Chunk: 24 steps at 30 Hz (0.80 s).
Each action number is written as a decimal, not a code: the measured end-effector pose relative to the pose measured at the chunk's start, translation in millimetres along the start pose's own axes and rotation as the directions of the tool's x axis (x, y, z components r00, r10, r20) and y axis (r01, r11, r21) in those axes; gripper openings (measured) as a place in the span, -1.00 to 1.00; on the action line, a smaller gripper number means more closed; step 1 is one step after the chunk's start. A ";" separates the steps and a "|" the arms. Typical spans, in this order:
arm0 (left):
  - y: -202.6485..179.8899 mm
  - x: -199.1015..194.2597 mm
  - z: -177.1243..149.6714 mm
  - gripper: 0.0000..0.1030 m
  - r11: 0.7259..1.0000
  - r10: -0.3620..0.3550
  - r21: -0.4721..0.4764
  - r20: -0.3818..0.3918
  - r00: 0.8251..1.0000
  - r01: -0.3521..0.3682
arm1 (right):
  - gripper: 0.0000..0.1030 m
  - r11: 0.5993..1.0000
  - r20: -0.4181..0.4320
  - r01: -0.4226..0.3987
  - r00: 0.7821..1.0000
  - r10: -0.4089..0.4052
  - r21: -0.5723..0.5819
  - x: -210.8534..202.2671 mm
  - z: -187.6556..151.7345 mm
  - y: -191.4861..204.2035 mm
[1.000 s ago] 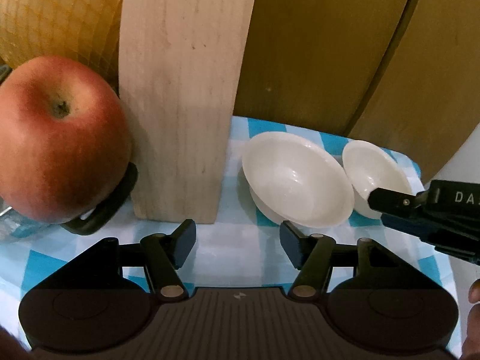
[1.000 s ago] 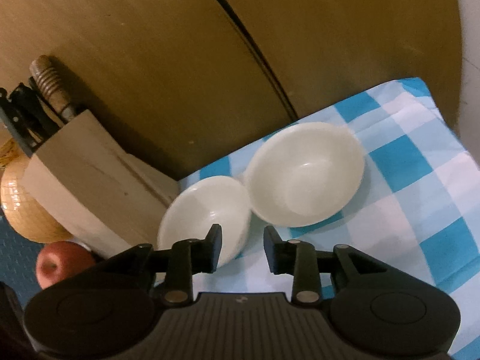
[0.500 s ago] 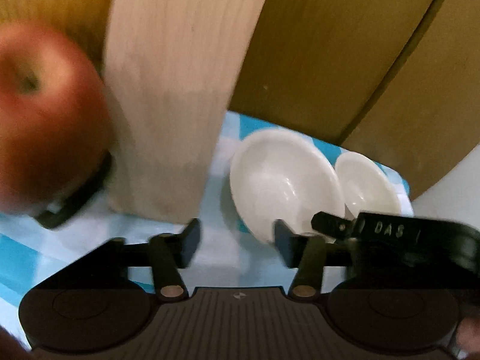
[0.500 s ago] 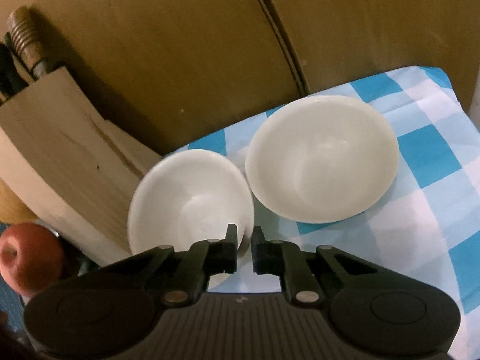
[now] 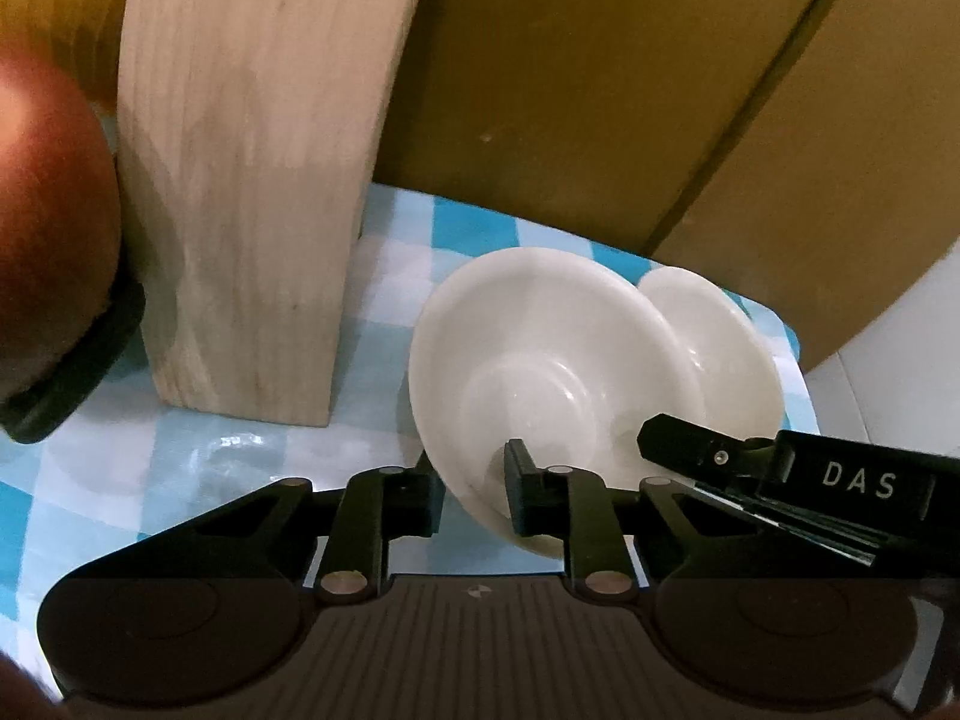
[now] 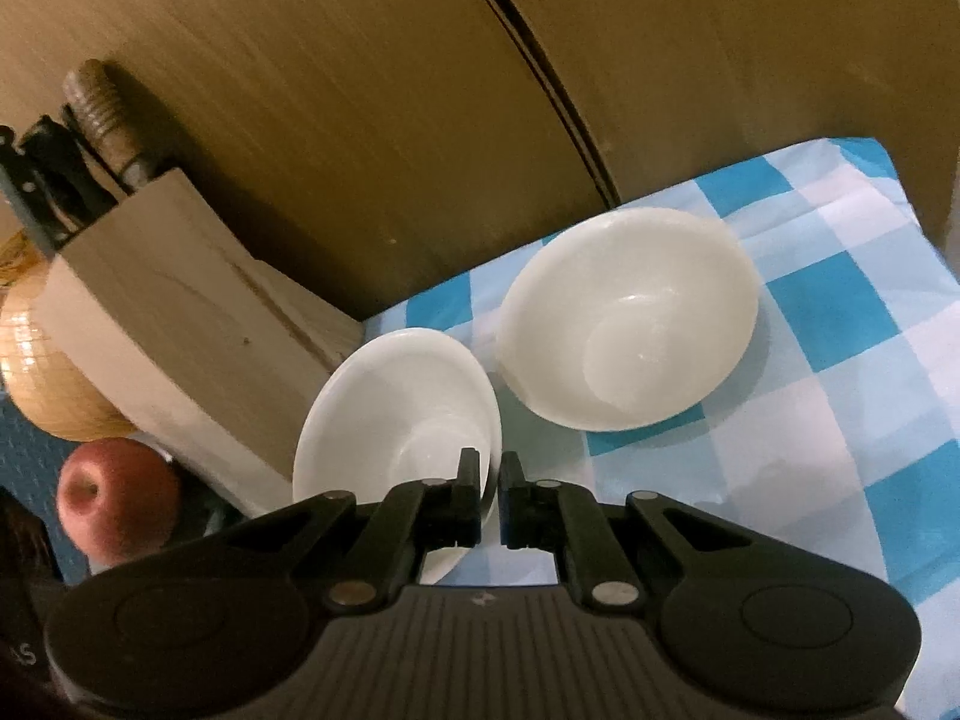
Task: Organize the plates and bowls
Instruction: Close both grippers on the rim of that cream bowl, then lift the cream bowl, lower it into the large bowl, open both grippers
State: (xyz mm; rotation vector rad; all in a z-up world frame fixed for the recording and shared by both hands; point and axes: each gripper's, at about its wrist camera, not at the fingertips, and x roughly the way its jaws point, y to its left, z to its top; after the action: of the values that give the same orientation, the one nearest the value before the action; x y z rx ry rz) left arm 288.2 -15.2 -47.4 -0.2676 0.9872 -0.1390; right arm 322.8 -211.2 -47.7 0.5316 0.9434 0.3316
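Observation:
Two white bowls stand on the blue-checked cloth. The near bowl (image 5: 558, 372) (image 6: 396, 414) is tilted up off the cloth. My left gripper (image 5: 471, 489) straddles its near rim, with the rim between the two fingers, which stand close on either side. My right gripper (image 6: 489, 495) is shut on the same bowl's rim at its right side; its fingers (image 5: 690, 438) show in the left wrist view. The second bowl (image 6: 630, 318) (image 5: 714, 330) rests just behind and to the right, untouched.
A wooden knife block (image 5: 252, 180) (image 6: 168, 312) stands left of the bowls. A red apple (image 6: 117, 498) (image 5: 42, 240) and a netted yellow fruit (image 6: 42, 372) lie further left. Brown cabinet doors (image 6: 540, 60) form the back wall.
The right gripper has closed on the near bowl's rim and tilted it up. The left gripper has moved right and narrowed around the bowl's near rim.

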 end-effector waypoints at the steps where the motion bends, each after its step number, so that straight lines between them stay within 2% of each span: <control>1: -1.9 -3.5 -1.2 -0.47 1.000 -0.002 0.008 0.004 1.000 0.002 | -0.90 1.000 0.001 -0.002 1.000 0.002 -0.003 -5.3 -1.5 1.5; 8: -12.2 -41.0 -10.5 -0.46 0.999 -0.014 0.052 0.016 1.000 0.013 | -0.88 0.999 0.013 -0.034 0.999 0.034 -0.015 -48.2 -18.2 4.2; 15: -38.1 -80.5 -40.7 -0.39 0.985 0.000 0.173 0.035 0.999 -0.006 | -0.88 0.998 0.011 -0.063 0.998 0.064 -0.018 -92.2 -42.0 6.0; 24: -37.0 -102.3 -80.0 -0.36 0.974 0.016 0.227 -0.023 1.000 -0.011 | -0.86 0.998 -0.041 -0.050 0.998 0.049 -0.045 -109.1 -84.2 9.2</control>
State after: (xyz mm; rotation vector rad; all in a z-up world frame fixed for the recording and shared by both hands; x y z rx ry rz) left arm 165.5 -39.3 3.6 -0.0494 0.9878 -0.2416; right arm 192.1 -233.1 -8.6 0.5082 0.9597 0.4088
